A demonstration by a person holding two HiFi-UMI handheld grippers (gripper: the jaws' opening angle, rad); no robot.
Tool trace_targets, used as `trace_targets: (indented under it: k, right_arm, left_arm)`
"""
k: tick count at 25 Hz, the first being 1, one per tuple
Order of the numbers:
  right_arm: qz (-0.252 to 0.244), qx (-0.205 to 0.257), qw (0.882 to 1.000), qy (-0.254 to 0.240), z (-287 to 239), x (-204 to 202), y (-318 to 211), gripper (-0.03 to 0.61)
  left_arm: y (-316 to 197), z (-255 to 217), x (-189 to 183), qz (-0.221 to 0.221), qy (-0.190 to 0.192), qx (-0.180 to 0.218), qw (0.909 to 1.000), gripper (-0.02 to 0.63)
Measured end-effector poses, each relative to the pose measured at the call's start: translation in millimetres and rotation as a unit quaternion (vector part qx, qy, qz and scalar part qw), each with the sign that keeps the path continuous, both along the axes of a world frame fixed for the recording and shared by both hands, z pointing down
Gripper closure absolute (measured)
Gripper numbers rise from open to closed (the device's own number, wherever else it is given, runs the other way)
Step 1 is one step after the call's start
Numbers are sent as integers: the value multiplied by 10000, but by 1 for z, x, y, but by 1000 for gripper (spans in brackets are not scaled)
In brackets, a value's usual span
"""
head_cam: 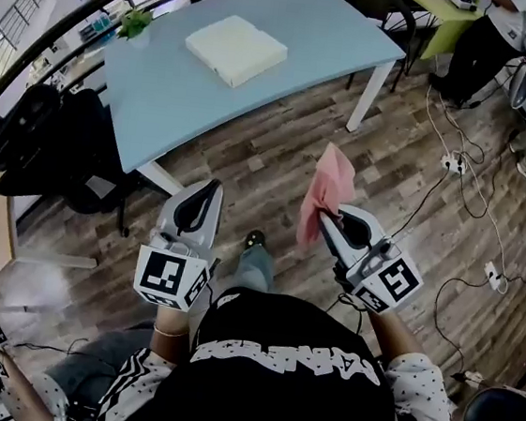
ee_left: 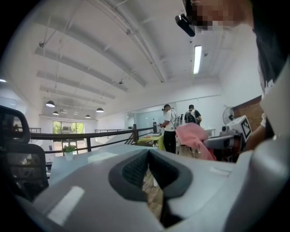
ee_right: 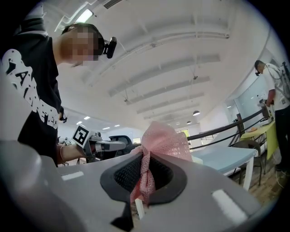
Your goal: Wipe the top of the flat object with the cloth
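Observation:
A pink cloth [head_cam: 326, 195] hangs from my right gripper [head_cam: 328, 220], which is shut on it; in the right gripper view the cloth [ee_right: 156, 145] bunches up between the jaws. The flat white square object [head_cam: 235, 49] lies on the light blue table [head_cam: 292, 38], far ahead of both grippers. My left gripper [head_cam: 211, 189] is held in the air over the wooden floor, shut with nothing in it. In the left gripper view the cloth [ee_left: 195, 138] and the right gripper [ee_left: 226, 141] show at the right.
A small potted plant [head_cam: 134, 22] stands at the table's far left corner. Black office chairs [head_cam: 53, 148] sit left of the table. Cables and power strips [head_cam: 454, 165] lie on the floor at right. A person [head_cam: 495, 38] stands at back right by a green table.

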State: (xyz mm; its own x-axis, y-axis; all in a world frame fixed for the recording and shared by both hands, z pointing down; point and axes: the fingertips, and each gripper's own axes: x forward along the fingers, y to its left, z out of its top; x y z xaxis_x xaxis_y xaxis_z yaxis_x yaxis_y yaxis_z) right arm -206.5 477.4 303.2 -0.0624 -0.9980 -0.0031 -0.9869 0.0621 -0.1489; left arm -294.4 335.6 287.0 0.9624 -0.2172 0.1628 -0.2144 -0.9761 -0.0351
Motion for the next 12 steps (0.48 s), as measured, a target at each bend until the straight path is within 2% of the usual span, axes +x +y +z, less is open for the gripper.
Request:
trace_targets:
  k: [12]
  right_arm:
    - [507,-248,9984,-1,-2,75,-84,558]
  left_arm:
    - [-93,2,103,618,97,-147,9979,614]
